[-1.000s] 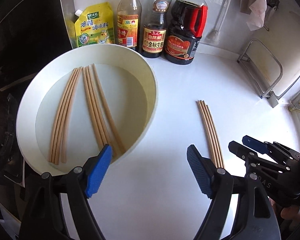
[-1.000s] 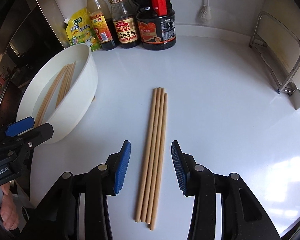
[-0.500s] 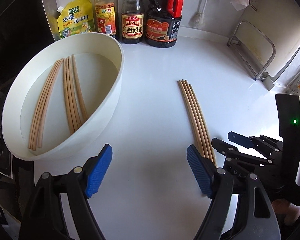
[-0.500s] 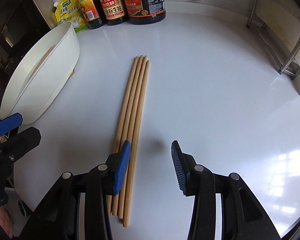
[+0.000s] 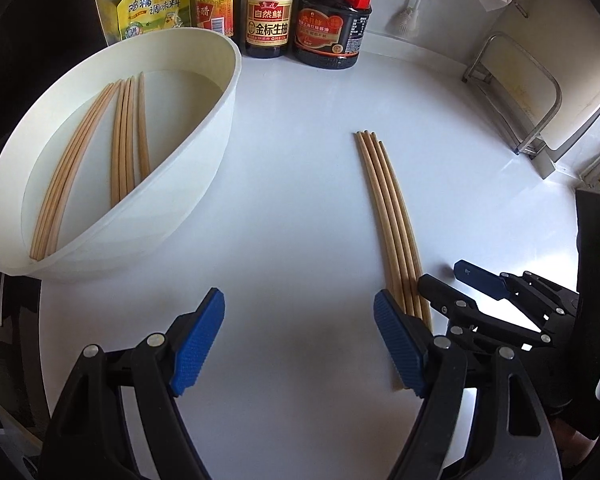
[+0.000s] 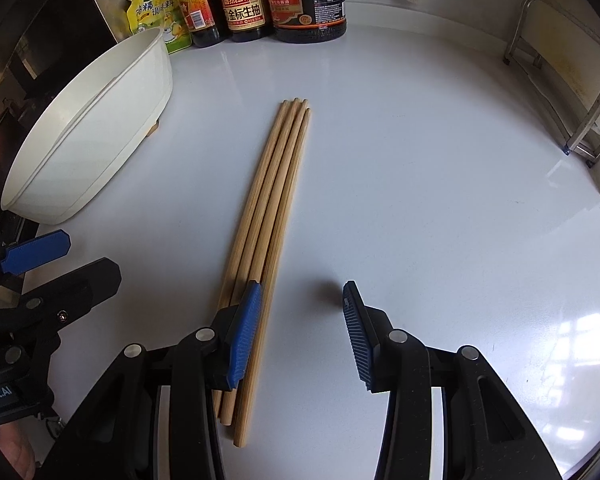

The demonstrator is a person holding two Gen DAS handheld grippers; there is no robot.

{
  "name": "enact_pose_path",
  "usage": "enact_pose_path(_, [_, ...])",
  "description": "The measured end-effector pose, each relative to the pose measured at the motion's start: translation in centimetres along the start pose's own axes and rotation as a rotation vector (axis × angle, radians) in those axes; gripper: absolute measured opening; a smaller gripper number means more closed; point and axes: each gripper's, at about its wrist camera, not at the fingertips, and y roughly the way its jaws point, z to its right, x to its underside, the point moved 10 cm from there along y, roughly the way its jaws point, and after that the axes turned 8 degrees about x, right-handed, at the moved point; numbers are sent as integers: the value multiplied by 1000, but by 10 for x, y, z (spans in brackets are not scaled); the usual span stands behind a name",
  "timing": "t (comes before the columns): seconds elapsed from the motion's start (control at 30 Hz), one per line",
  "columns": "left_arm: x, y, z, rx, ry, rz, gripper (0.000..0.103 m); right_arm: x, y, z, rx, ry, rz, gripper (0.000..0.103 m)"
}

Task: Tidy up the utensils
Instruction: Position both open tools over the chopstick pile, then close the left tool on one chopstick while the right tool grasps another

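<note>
Several wooden chopsticks [image 6: 276, 220] lie side by side on the white counter [image 6: 420, 200]. My right gripper [image 6: 300, 332] is open just above the counter at their near ends. Its left finger [image 6: 244, 332] overlaps the bundle and the gap between the jaws holds only bare counter. In the left wrist view the same bundle [image 5: 388, 216] runs past my left gripper's right finger [image 5: 398, 340]. My left gripper [image 5: 298, 336] is wide open over bare counter, with the right gripper [image 5: 472, 284] close on its right. A white bowl [image 5: 220, 128] at left holds several more chopsticks [image 5: 124, 148].
Sauce bottles [image 5: 268, 12] and a yellow seasoning pouch [image 5: 152, 4] stand along the back wall. A metal rack [image 5: 532, 92] holding a board sits at the right. The bowl [image 6: 88, 132] borders a dark stove area at the far left. A hand [image 6: 8, 452] shows at lower left.
Both grippers have come down toward the counter. The left one moved right, away from the bowl. The loose chopsticks went from between the right gripper's fingers to under its left finger.
</note>
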Motion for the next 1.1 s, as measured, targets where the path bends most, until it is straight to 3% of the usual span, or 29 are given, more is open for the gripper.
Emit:
enact_pose_path(0.37, [4, 17, 10, 4, 6, -17, 76, -1, -2, 9, 14, -3, 19, 41])
enact_pose_path(0.7, [-6, 40, 29, 19, 21, -17, 76, 0, 0, 49, 35, 42, 22, 41])
enact_pose_path(1.1, [0, 53, 32, -28, 20, -21, 76, 8, -6, 54, 18, 32, 35, 41])
